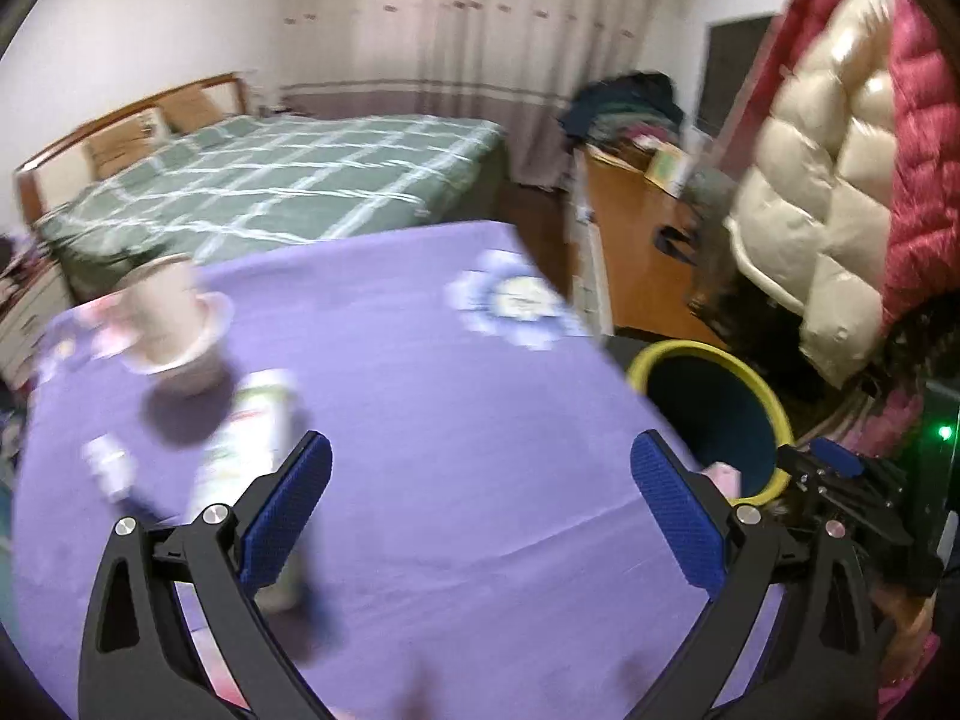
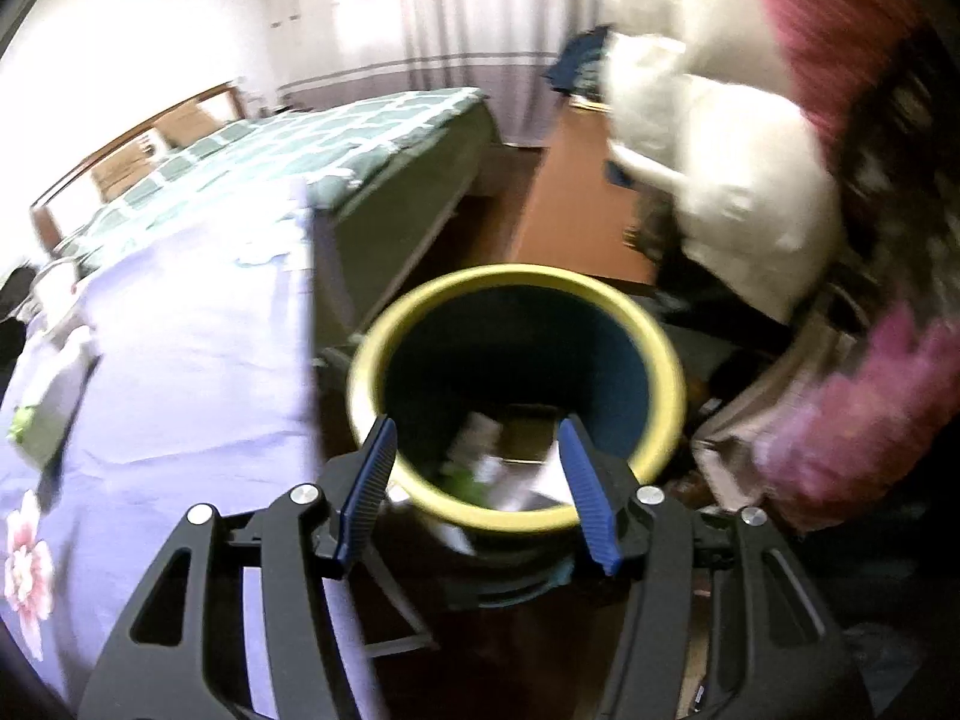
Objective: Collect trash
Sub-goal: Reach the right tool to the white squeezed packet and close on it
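Two grippers are seen. The left gripper (image 1: 480, 510) is spread wide over the purple tablecloth (image 1: 420, 420), nothing held. The right gripper (image 2: 480, 480), about half open and empty, is poised above one yellow-rimmed bin (image 2: 660, 372) with blurred scraps (image 2: 480, 456) inside. On the cloth stand one cup (image 1: 174, 312) and one blurred carton (image 1: 246, 456); farther off, one bed (image 1: 270, 180).

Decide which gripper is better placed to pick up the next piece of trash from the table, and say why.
Left. The left gripper is open and empty over the table, near the carton. The right gripper is over the bin.
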